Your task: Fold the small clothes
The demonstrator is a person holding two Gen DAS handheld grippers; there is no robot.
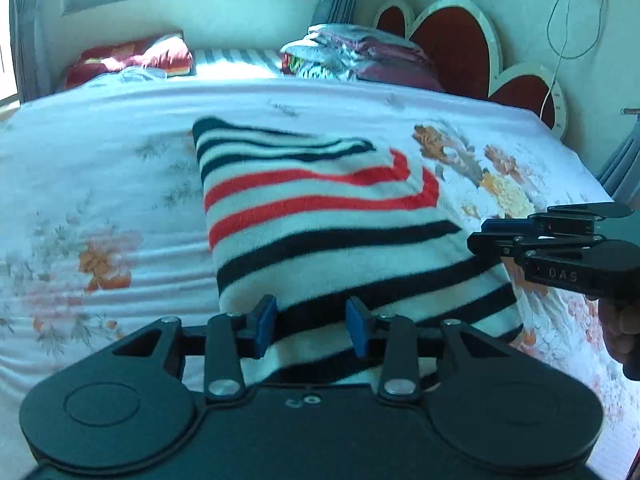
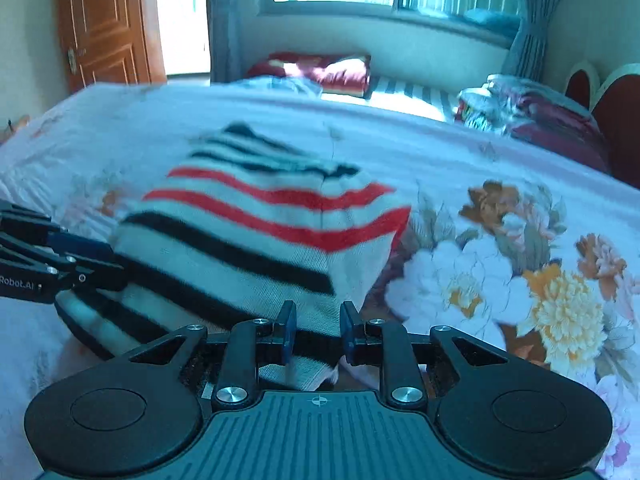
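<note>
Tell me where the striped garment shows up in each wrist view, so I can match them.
Left wrist view: the striped garment fills the centre, running down between the left gripper fingers.
Right wrist view: the striped garment lies left of centre, its near edge between the right gripper fingers.
Shared landmark: the red pillow under the window.

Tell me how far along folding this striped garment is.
The far end of the striped garment already shows one fold. In hand: left gripper and right gripper each pinch its near edge, lifted off the bedsheet. Left: probably bringing that edge over and flattening.
</note>
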